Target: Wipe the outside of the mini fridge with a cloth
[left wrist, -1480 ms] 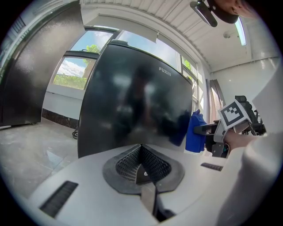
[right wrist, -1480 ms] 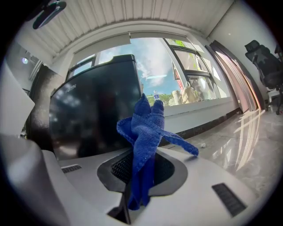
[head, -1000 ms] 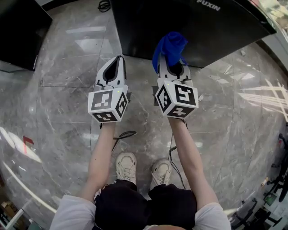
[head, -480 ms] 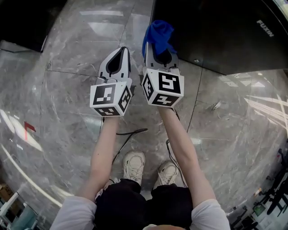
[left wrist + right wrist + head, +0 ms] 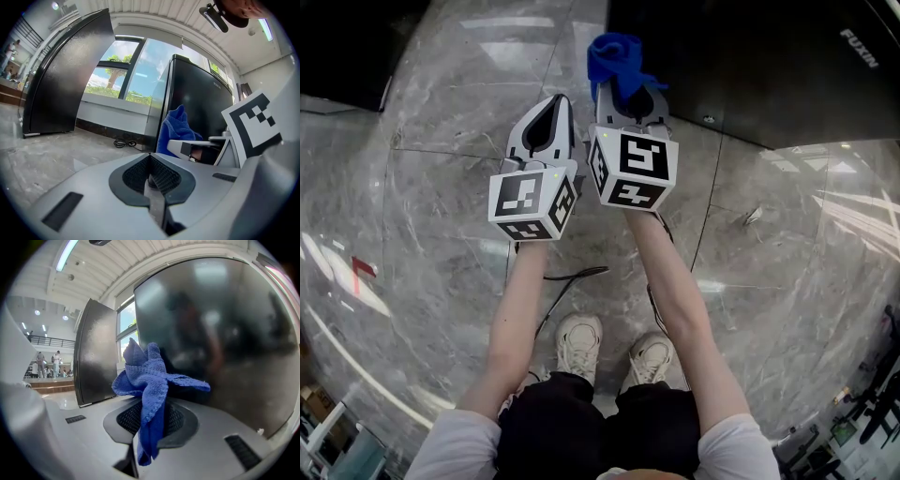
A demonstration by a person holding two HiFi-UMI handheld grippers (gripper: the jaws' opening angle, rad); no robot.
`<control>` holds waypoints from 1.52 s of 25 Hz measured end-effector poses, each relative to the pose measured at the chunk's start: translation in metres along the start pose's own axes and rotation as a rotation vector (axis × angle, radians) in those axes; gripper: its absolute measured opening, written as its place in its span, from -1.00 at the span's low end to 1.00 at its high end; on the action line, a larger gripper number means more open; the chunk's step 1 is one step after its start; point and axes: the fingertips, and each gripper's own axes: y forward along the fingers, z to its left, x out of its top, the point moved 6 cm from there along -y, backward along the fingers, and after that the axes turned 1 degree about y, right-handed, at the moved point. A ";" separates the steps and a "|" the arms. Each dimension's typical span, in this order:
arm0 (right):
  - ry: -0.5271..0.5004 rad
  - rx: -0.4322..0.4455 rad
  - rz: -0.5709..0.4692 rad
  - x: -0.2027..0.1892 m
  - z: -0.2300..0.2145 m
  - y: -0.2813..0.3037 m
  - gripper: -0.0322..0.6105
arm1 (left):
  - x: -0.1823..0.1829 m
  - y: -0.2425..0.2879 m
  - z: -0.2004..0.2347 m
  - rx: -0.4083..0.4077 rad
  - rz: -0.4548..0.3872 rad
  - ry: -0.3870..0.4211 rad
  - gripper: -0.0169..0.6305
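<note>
Nearest the camera: the person's shoes [image 5: 581, 342] stood on the grey marble floor [image 5: 431, 244], with a dark cable [image 5: 572, 277] lying just ahead of them. Both bare forearms reached forward, the grippers side by side and close together.

Left gripper [image 5: 558, 103]: jaws pressed together with nothing between them, over bare floor and just left of the fridge. It looked idle.

Right gripper [image 5: 630, 89]: jaws clamped on a blue cloth [image 5: 614, 54]. The cloth was bunched above the tips, with one end hanging down between the jaws. It sat at the near left corner of the black mini fridge [image 5: 769, 75]. In the right gripper view the glossy dark wall filled the frame right behind the cloth. I could not tell whether cloth and wall touched.

Farther off: a second black cabinet [image 5: 65, 79] stood to the left, well apart, with a window behind it.

Progress, as a judgement: the cloth was gripped and brought up to the fridge. No streak or damp patch showed on the fridge, so nothing marked any part as wiped. Most of the outside, if not all of it, appeared left to do.
</note>
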 end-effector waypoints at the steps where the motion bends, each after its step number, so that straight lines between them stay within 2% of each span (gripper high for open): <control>1: 0.002 -0.004 -0.001 0.001 -0.003 -0.002 -0.62 | 0.000 0.000 -0.003 -0.006 0.001 0.004 -0.93; 8: 0.013 -0.043 -0.009 0.008 -0.031 -0.024 -0.62 | 0.008 0.000 -0.032 -0.048 -0.003 0.032 -0.93; 12: 0.006 -0.074 -0.006 0.012 -0.052 -0.040 -0.62 | 0.001 0.002 -0.059 -0.064 0.035 -0.024 -0.94; 17: -0.001 -0.118 -0.006 0.015 -0.083 -0.061 -0.62 | -0.004 0.009 -0.105 -0.162 0.041 0.025 -0.93; 22: -0.001 -0.162 -0.008 0.018 -0.121 -0.083 -0.62 | -0.003 0.019 -0.131 -0.174 0.029 0.038 -0.93; 29: -0.048 -0.289 0.007 0.018 -0.187 -0.121 -0.62 | -0.015 0.034 -0.170 -0.216 0.039 0.034 -0.93; 34: -0.015 -0.428 0.022 0.017 -0.249 -0.150 -0.62 | -0.031 0.041 -0.207 -0.282 0.074 0.051 -0.93; 38: -0.002 -0.495 0.033 0.016 -0.286 -0.165 -0.62 | -0.033 0.047 -0.221 -0.305 0.073 0.055 -0.93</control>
